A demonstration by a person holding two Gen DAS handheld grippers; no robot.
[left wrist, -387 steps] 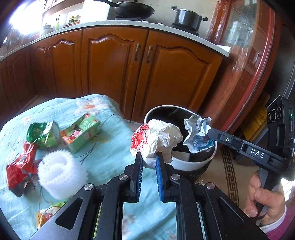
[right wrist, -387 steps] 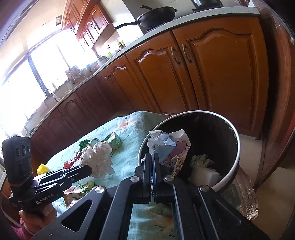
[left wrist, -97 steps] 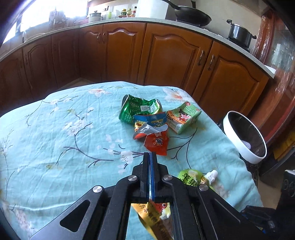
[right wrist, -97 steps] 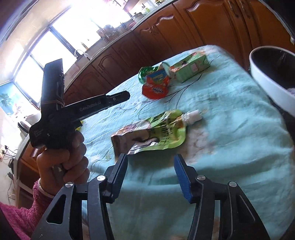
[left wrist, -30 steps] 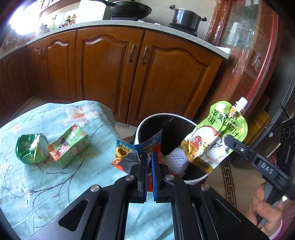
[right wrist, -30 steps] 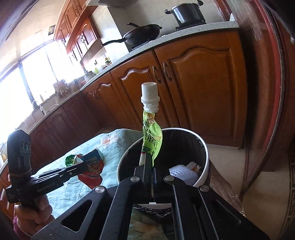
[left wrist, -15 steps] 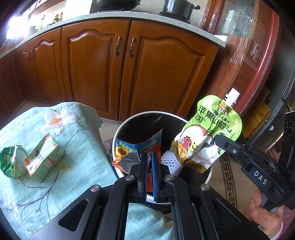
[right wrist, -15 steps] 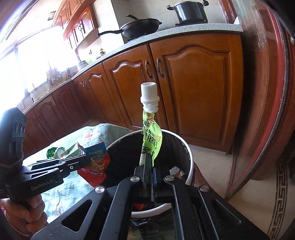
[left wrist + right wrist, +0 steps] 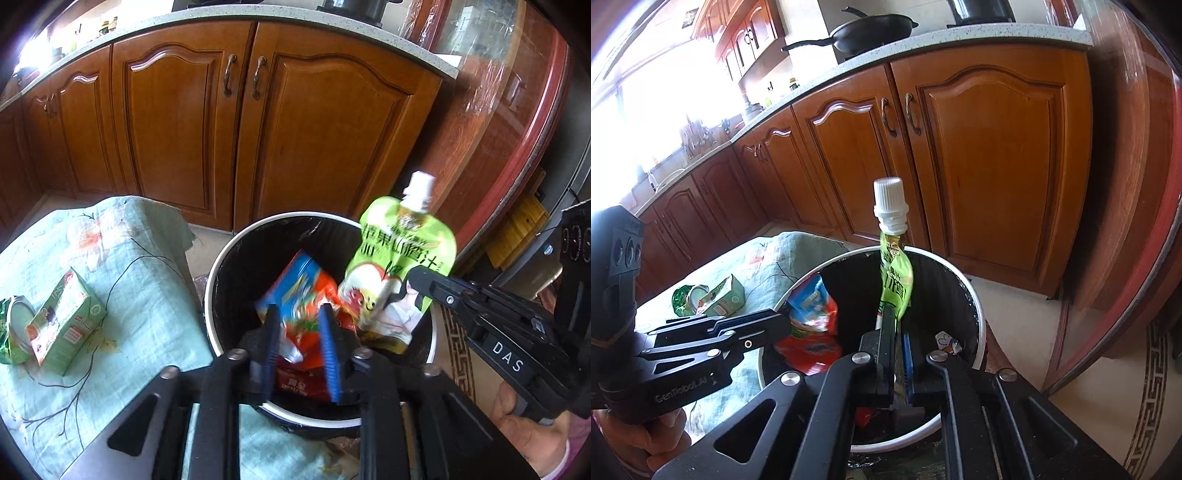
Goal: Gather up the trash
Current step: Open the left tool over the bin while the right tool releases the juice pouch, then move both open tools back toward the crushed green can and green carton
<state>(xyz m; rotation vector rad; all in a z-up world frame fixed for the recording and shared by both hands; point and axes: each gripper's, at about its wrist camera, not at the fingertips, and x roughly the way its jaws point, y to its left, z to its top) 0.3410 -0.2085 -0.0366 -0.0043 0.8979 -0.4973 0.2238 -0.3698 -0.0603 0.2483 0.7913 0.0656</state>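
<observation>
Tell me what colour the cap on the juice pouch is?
White cap, seen best in the right wrist view.

A lime-green juice pouch (image 9: 402,258) with a white screw cap, a red apple print and dark lettering. A crumpled snack wrapper (image 9: 301,295) in blue, orange-red and green. A round bin (image 9: 221,266) with a white rim and black liner. A pale aqua cloth (image 9: 147,314) over the worktop, patterned with thin dark branches and peach blossoms. A green drink carton (image 9: 64,321) with red panels beside a green crushed can (image 9: 9,332). Reddish-brown wooden cabinet doors (image 9: 325,122). Both tools black with blue pads (image 9: 328,350).
</observation>
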